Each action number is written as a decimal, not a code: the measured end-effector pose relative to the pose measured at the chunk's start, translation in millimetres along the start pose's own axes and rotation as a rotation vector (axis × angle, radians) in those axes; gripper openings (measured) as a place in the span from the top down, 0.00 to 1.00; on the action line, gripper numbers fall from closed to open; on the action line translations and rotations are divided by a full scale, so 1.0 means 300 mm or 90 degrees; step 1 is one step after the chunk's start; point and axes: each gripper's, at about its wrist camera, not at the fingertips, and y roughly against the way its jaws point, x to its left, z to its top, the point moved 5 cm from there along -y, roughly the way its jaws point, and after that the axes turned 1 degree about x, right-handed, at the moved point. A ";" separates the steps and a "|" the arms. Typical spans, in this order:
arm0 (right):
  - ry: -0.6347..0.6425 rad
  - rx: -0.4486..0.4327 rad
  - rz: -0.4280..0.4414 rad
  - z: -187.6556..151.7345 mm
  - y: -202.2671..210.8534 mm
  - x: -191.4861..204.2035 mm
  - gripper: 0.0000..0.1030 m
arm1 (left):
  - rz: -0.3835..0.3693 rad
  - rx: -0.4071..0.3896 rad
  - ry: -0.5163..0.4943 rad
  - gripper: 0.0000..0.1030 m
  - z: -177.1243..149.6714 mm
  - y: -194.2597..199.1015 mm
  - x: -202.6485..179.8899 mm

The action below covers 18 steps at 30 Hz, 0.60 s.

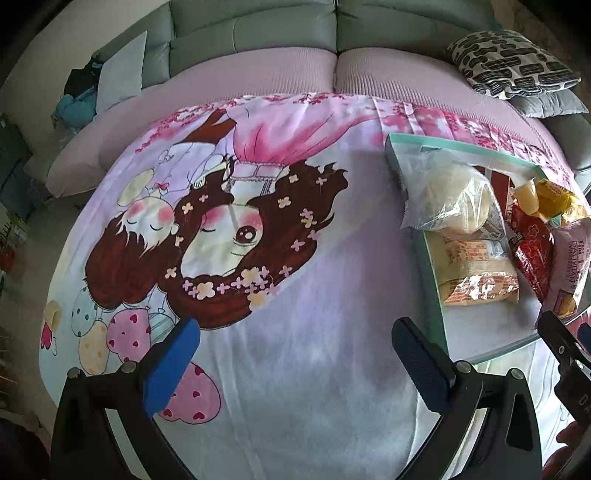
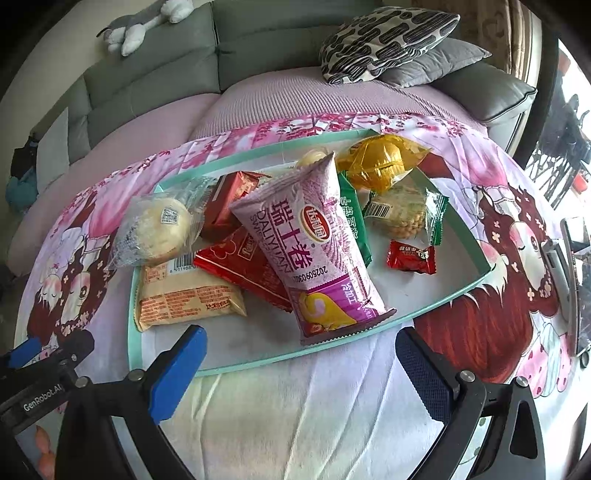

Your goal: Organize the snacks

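A mint-rimmed tray [image 2: 135,332] on the cartoon cloth holds several snacks: a purple Swiss-roll bag [image 2: 310,251] lying across the pile, a red packet [image 2: 236,266], a tan cake pack [image 2: 184,295], a clear-bagged bun [image 2: 155,232], a yellow wrapped cake [image 2: 380,158], a green biscuit pack [image 2: 406,214] and a small red candy [image 2: 410,256]. My right gripper [image 2: 301,369] stands open just short of the tray's near rim. My left gripper [image 1: 295,362] is open over bare cloth, left of the tray [image 1: 432,295]. The bun [image 1: 454,195] shows there too.
A grey sofa with a pink cover [image 1: 258,74] lies behind the table. A patterned cushion [image 2: 384,40] rests at the back right, a plush toy [image 2: 136,26] on the sofa back. A dark device [image 2: 576,277] sits at the table's right edge.
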 end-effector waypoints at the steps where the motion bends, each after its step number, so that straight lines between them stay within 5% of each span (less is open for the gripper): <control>1: -0.001 0.002 0.000 0.000 -0.002 0.000 0.00 | 0.000 0.004 0.001 0.00 -0.001 -0.004 0.001; 18: 0.010 0.004 0.000 -0.005 0.001 0.013 0.00 | -0.003 0.018 -0.005 0.00 -0.006 -0.020 0.002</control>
